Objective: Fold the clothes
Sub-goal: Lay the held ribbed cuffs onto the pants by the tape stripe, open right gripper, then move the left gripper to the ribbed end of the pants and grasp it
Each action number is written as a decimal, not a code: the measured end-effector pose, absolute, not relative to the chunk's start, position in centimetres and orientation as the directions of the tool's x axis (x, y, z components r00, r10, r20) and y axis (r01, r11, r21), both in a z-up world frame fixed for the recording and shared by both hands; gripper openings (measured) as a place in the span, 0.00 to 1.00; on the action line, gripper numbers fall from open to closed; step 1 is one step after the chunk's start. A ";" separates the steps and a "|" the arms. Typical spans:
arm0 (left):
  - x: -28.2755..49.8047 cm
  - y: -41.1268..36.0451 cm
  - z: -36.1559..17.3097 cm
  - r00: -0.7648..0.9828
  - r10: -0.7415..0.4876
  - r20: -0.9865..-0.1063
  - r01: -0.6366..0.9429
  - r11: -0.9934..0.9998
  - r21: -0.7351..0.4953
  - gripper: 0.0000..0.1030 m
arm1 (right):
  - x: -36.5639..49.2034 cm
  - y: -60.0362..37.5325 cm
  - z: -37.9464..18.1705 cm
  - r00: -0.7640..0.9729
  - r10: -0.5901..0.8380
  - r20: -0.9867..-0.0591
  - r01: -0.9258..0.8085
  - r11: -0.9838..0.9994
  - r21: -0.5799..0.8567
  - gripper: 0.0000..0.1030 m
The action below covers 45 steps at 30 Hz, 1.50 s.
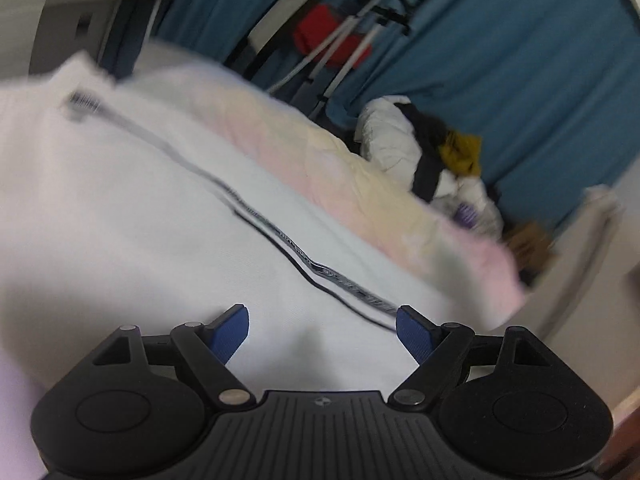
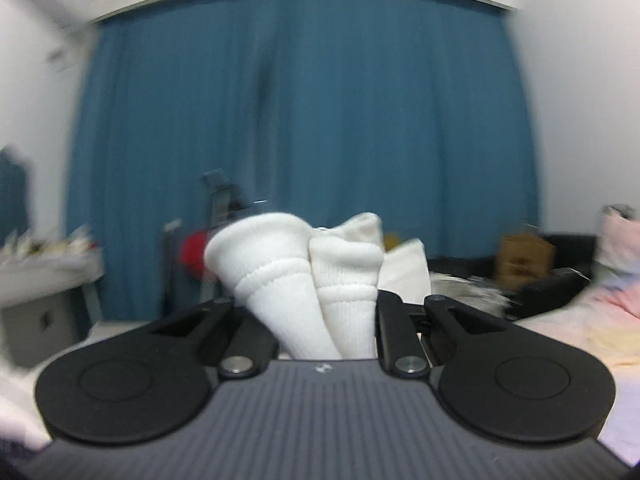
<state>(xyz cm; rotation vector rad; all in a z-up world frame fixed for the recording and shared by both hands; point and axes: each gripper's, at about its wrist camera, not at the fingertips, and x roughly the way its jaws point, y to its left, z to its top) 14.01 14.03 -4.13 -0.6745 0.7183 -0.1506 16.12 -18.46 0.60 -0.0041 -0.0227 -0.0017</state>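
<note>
A white garment (image 1: 132, 200) with a dark printed stripe (image 1: 288, 240) lies spread on the bed. My left gripper (image 1: 322, 330) hovers just above it, open and empty, blue pads (image 1: 230, 332) wide apart. My right gripper (image 2: 324, 320) is shut on the white garment's ribbed cuff (image 2: 296, 280), which bunches up between the fingers and hides the pads. It is held up in the air, facing the blue curtain (image 2: 304, 120).
A pastel pink and yellow quilt (image 1: 360, 184) lies along the bed's far side. A pile of clothes (image 1: 424, 152) sits beyond it. A metal stand with a red item (image 1: 328, 36) is by the curtain. A brown box (image 2: 524, 256) and desk (image 2: 40, 276) are in the room.
</note>
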 end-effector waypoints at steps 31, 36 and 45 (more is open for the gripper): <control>12.5 13.1 -3.8 0.724 -0.366 -0.585 -0.067 0.807 -0.587 0.81 | 17.0 -9.5 -12.3 0.875 0.327 -0.356 -0.350 0.937 0.002 0.23; 10.8 14.3 -2.1 0.761 -0.307 -0.572 -0.081 0.829 -0.553 0.81 | 16.4 -9.7 -12.3 0.836 0.417 -0.355 -0.403 0.908 0.117 0.81; 6.3 15.4 1.0 0.794 -0.233 -0.562 -0.084 0.873 -0.480 0.83 | 14.2 -11.0 -8.9 0.849 0.443 -0.288 -0.410 0.896 0.171 0.83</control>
